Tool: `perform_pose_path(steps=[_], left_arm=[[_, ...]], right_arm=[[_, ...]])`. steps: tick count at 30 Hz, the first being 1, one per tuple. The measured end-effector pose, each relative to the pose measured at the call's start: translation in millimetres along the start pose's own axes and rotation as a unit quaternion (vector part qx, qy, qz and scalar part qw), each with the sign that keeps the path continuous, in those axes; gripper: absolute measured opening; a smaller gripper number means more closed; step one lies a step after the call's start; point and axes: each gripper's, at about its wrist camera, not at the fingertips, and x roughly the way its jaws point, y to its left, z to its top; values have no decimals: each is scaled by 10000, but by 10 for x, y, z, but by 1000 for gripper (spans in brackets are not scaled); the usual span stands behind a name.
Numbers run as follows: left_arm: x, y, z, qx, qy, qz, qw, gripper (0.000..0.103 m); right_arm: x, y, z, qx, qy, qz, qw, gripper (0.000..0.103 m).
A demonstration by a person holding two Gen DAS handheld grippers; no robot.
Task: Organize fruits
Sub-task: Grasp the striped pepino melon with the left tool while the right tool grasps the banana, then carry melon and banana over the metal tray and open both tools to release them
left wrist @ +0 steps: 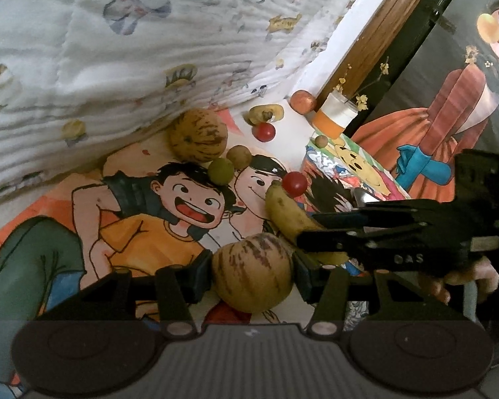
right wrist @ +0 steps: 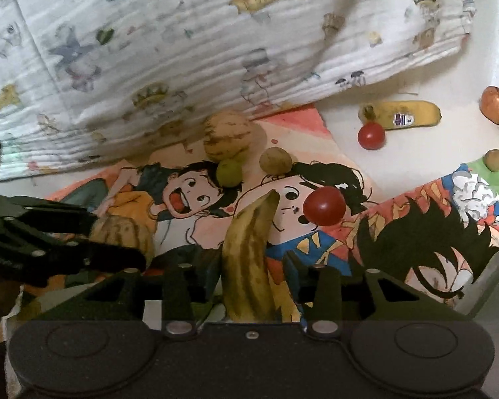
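Note:
My left gripper (left wrist: 251,276) is shut on a striped round melon (left wrist: 252,272), a pad pressing each side just above the cartoon mat (left wrist: 149,226). My right gripper (right wrist: 251,266) stands open around a spotted banana (right wrist: 249,259). The banana touches the left pad, and a strip of mat shows beside the right pad. In the left wrist view the right gripper (left wrist: 311,229) reaches in from the right over that banana (left wrist: 286,209). A red cherry tomato (right wrist: 324,205) lies by the banana's tip. The left gripper (right wrist: 119,237) with its melon shows at the right wrist view's left edge.
Further back lie a second striped melon (left wrist: 198,134), a green fruit (left wrist: 221,171), a brown fruit (left wrist: 239,156), another tomato (left wrist: 264,132), a second banana (right wrist: 402,114) and a reddish fruit (right wrist: 495,104). A bunched quilt (left wrist: 116,50) walls the left. An orange-and-white jar (left wrist: 334,114) stands at the back right.

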Motion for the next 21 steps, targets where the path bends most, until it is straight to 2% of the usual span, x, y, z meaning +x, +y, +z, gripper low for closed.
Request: perform_pose_path(steps=[3,6,9,12,16,21], left_arm=[[-18,4,-17,16,-12,-2,10000,56],[-28,-4,-31,9,-14,33,10000,56],[-41,-28,-50,-90,-52,124,9999,56],[-32,-65,-53,-233,-86,233,9994,56],[-5,-130,-53,-416,-55,268,9988,56],[26,-369,5,-272,-157,239,9992,56]], right_arm=[[31,75,1,-83,-76,-190,9998,43],[28,113,-31,-80,-115,-258,9996,32],[4,156,-70,-40,-196,-393,9990,31],[-71,109,-124,311,-286,-344,9985,31],[-348,-12,-202,724,-590,-303,9952,31],[-854,-248,-343,1154,-1018,-350,9875,31]])
